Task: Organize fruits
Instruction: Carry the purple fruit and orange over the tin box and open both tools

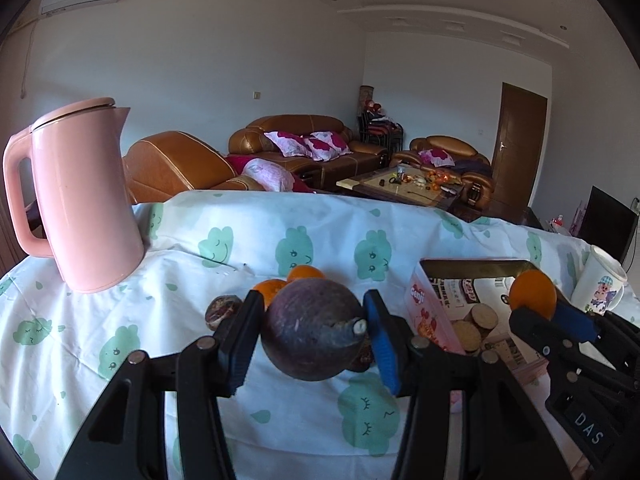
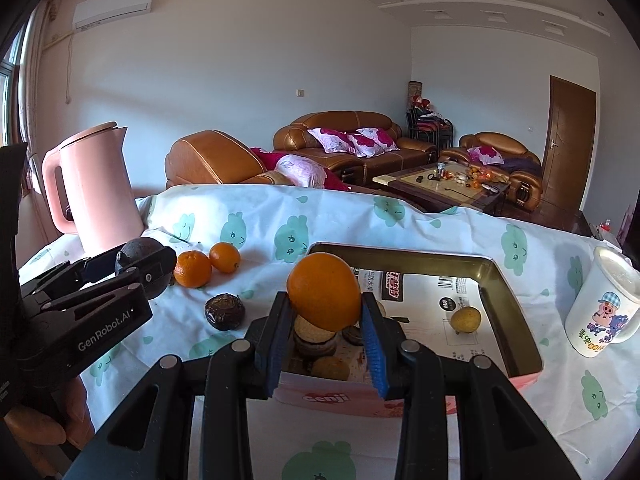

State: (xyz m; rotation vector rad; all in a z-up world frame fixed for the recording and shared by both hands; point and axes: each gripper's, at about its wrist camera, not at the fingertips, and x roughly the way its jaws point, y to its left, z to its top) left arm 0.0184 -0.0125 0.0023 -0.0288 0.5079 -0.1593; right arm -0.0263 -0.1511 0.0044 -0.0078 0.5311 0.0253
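A home living room: leather sofas (image 2: 340, 140), cushions (image 2: 352, 140), coffee table (image 2: 440, 190), wall air conditioner (image 2: 114, 6)

White walls (image 2: 240, 60) and an air conditioner (image 2: 114, 6) up high; 3 brown leather sofas (image 2: 344, 136) ring a cluttered coffee table (image 2: 444, 188), a brown door (image 2: 572, 140) beyond, daylight inside.

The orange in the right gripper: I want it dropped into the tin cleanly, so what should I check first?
1. Orange clamped in the right gripper: ok.
2. Orange above the tin: ok.
3. Drop spot bare: not ok, biscuits lie underneath.
4. Free floor beside the yellow fruit: ok.
5. Left gripper with its purple fruit outside the tin: ok.
6. Mug clear of the path: ok.
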